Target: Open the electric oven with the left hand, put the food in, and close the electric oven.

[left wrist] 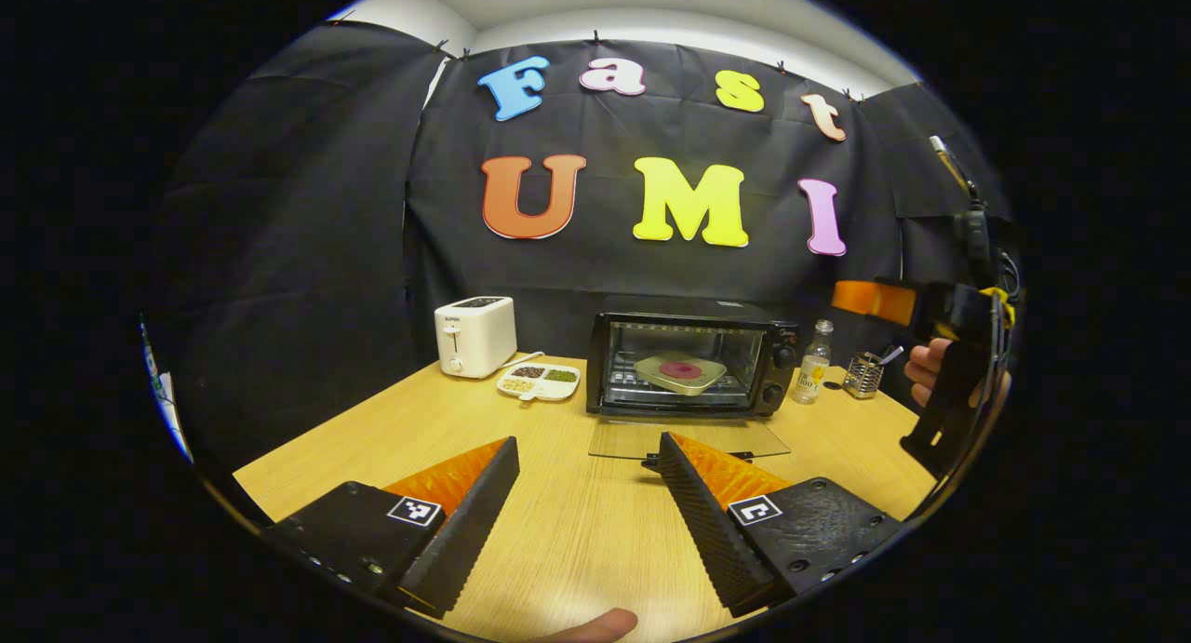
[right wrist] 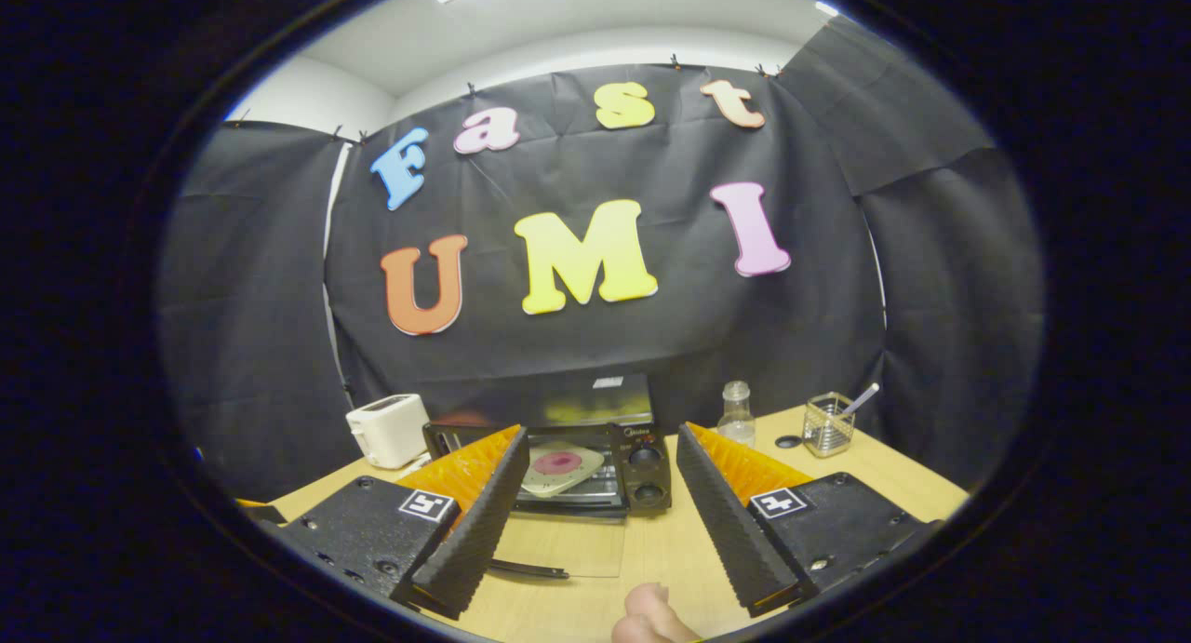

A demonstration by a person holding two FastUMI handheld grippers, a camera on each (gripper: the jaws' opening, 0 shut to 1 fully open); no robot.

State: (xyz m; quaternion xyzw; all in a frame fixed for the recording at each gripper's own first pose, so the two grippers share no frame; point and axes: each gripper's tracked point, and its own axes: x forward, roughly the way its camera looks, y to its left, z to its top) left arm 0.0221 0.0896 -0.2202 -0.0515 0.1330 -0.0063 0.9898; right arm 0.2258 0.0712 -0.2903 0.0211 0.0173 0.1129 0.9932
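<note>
- Left gripper view: oven door down, plate with food inside.
- Left hand-held gripper released before the oven.
- Right hand-held gripper released, empty.

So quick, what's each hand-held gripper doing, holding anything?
Left hand-held gripper: open, holding nothing, above the light wooden table.
Right hand-held gripper: open, holding nothing, facing the black electric oven.

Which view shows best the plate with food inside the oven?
The left gripper view: the plate sits whole on the rack inside the oven. In the right gripper view, the right gripper's finger covers the plate's left edge.
</note>
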